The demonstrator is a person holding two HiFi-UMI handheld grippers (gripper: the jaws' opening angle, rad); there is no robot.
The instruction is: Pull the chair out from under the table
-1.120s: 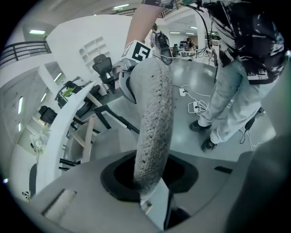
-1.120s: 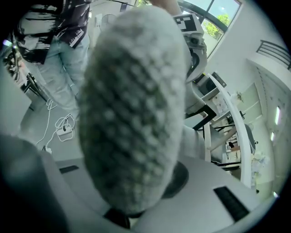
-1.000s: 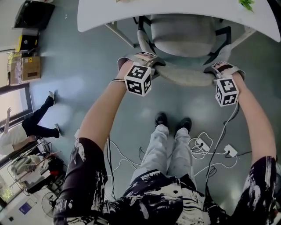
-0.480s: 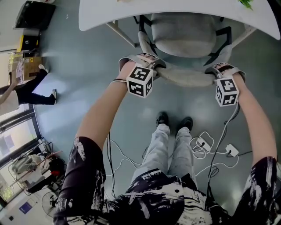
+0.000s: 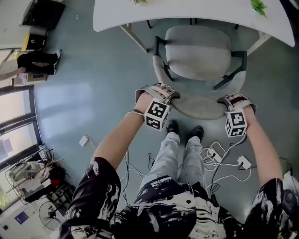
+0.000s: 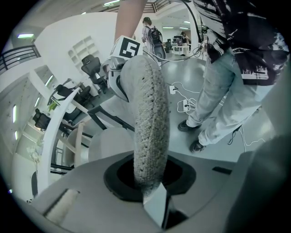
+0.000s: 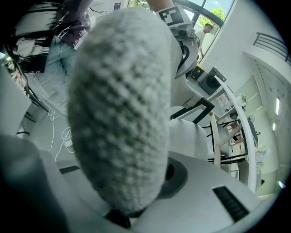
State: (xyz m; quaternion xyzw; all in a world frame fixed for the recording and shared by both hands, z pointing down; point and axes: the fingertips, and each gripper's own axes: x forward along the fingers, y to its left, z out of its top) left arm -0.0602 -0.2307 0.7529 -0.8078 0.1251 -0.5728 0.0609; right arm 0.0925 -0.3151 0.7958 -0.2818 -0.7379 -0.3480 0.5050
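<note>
A grey padded chair (image 5: 198, 53) with black armrests stands just out from under the white table (image 5: 187, 11), its seat in full view. My left gripper (image 5: 161, 94) is shut on the left end of the chair's backrest (image 5: 201, 107). My right gripper (image 5: 235, 99) is shut on the backrest's right end. In the left gripper view the knobbly backrest edge (image 6: 148, 123) runs up from between the jaws. The right gripper view is mostly filled by the same fabric (image 7: 120, 113), clamped at the bottom.
The person's shoes (image 5: 172, 126) stand right behind the chair. Cables and power strips (image 5: 217, 154) lie on the floor at the right. A slanted table leg (image 5: 133, 37) is left of the chair. A bystander (image 5: 35, 60) stands far left.
Both grippers have come back toward the person with the backrest in them. The chair has slid out from under the table, so its seat now shows. The bystander at left has moved.
</note>
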